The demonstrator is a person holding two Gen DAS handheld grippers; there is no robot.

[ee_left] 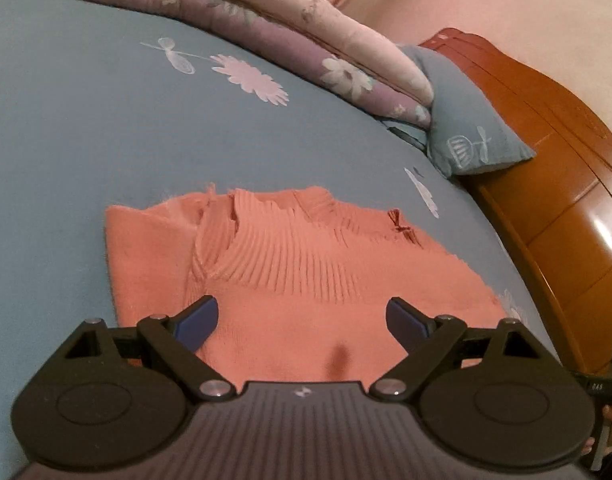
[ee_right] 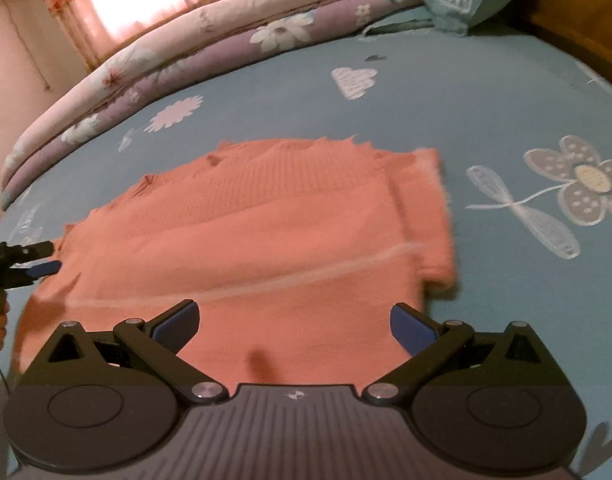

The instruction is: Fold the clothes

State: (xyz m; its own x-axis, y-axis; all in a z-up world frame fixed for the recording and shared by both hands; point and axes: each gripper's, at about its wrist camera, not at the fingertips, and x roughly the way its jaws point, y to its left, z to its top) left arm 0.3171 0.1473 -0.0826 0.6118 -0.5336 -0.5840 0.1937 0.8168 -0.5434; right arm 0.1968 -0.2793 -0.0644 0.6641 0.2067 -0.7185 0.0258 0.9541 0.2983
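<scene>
A smooth blue flower-printed bedsheet (ee_left: 86, 140) covers the bed, and on it lies a folded salmon-pink ribbed knit sweater (ee_left: 290, 280), fuzzy at its edges. Above its near hem, the left hand-held gripper (ee_left: 302, 322) and right hand-held gripper (ee_right: 294, 326) both gape wide, blue pads holding nothing.

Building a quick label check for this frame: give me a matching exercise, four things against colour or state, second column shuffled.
Column 1:
1. sweater
2. bedsheet
3. headboard
4. left gripper

Column 2:
A. glossy orange-brown wood
B. open, nothing held
C. salmon pink knit, lying flat
D. blue with white flower print

Pairs: 1-C, 2-D, 3-A, 4-B
</scene>
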